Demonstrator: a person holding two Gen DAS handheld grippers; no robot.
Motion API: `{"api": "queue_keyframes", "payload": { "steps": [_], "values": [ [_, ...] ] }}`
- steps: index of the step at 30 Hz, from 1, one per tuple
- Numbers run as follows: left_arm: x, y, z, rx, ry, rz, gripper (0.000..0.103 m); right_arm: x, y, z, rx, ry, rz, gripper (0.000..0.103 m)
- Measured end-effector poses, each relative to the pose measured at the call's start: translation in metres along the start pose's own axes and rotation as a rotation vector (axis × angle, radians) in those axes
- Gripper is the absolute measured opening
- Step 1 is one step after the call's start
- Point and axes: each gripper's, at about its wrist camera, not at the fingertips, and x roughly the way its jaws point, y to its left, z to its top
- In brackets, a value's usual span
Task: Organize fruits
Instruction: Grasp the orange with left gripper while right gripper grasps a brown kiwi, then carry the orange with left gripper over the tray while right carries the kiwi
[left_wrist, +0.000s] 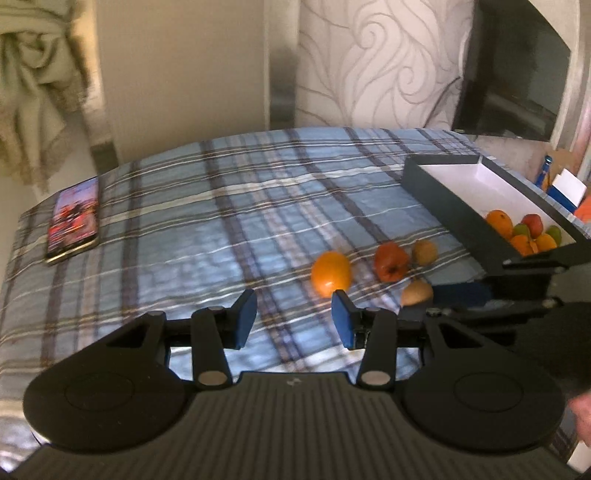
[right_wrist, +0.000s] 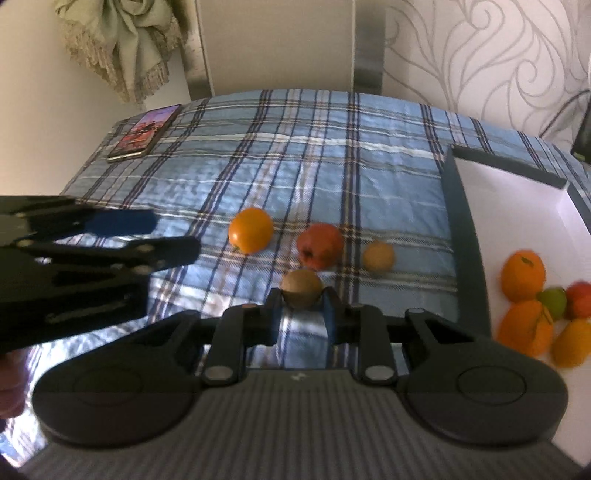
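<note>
right gripper pinching round brown kiwi-like fruit, likely bound for dark-walled white-floored box at the table's right edge, fruit already inside | left gripper spread, empty, near round orange fruit | red fruit and small tan fruit loose on blue plaid cloth

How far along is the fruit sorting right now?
Partly done. Several fruits already lie in the box. The right gripper is shut on the brown fruit. The left gripper is open. The orange, red fruit and tan fruit remain on the cloth.
</note>
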Motion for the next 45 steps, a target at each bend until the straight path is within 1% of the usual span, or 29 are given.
{"api": "queue_keyframes", "payload": {
  "steps": [4,11,17,18,20,22,26,45],
  "values": [
    [0.019,-0.012,0.005,0.026,0.001,-0.008,0.051,-0.012,-0.004,-0.006,0.022,0.002,0.003,0.027],
    [0.045,-0.022,0.012,0.035,0.008,-0.024,0.051,-0.036,-0.015,-0.010,0.074,-0.017,-0.001,0.027],
    [0.055,-0.024,0.013,0.031,0.008,-0.020,0.050,-0.052,-0.020,-0.014,0.087,-0.026,-0.022,0.027],
    [0.055,-0.023,0.013,0.025,0.007,-0.023,0.049,-0.054,-0.021,-0.015,0.087,-0.028,-0.026,0.027],
    [0.054,-0.022,0.013,0.011,0.006,-0.025,0.045,-0.058,-0.022,-0.015,0.089,-0.030,-0.029,0.027],
    [0.052,-0.020,0.013,-0.009,0.010,-0.032,0.037,-0.061,-0.023,-0.016,0.087,-0.035,-0.030,0.027],
    [0.045,-0.017,0.010,-0.038,0.013,-0.022,0.037,-0.065,-0.024,-0.017,0.084,-0.038,-0.024,0.027],
    [0.000,-0.002,-0.014,-0.143,0.018,0.132,0.036,-0.082,-0.016,-0.022,0.006,-0.036,0.065,0.027]
  ]
}}
